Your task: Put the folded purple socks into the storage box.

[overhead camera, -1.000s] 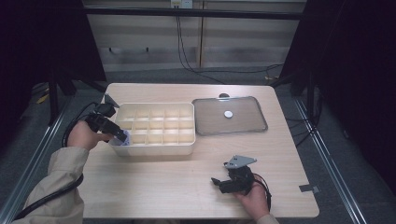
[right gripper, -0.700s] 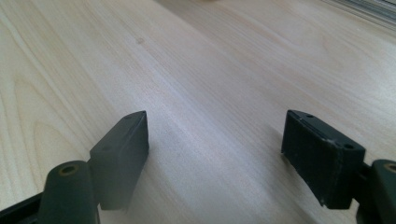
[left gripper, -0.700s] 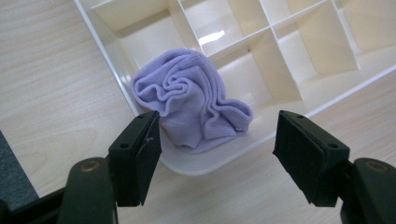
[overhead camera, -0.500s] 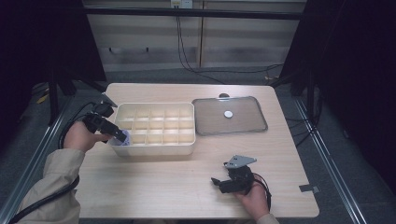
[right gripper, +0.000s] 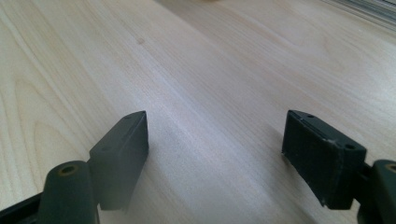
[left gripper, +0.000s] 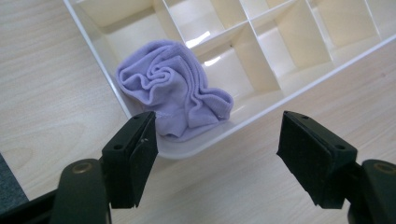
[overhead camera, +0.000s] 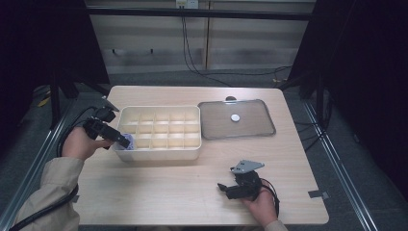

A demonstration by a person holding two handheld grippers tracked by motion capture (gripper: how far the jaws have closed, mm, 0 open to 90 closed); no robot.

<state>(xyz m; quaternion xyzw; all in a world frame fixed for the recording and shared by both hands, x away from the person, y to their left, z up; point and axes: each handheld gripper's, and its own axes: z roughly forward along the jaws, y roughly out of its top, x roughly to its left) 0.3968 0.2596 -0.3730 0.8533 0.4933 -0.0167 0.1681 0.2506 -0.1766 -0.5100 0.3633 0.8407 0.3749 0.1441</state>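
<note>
Pale wood counter [overhead camera: 159,192] bare at lower frame; right gripper [overhead camera: 230,188] rests there at lower right, jaws spread, holding nothing. Left of centre, left gripper [overhead camera: 119,139] at the corner of the cream divided box [overhead camera: 163,153]: jaws have just been opening, now wide, nothing pinched. Lilac sock [left gripper: 175,88], balled, sits in the corner compartment; placing looks done. Beyond, upper right, the clear lid [overhead camera: 250,129] lies off, probably 1 step left.

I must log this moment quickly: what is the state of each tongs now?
Left tongs: open, holding nothing, jaws just opened wider; the purple cloth lies in the tray's corner compartment.
Right tongs: open, empty, over the table.
</note>
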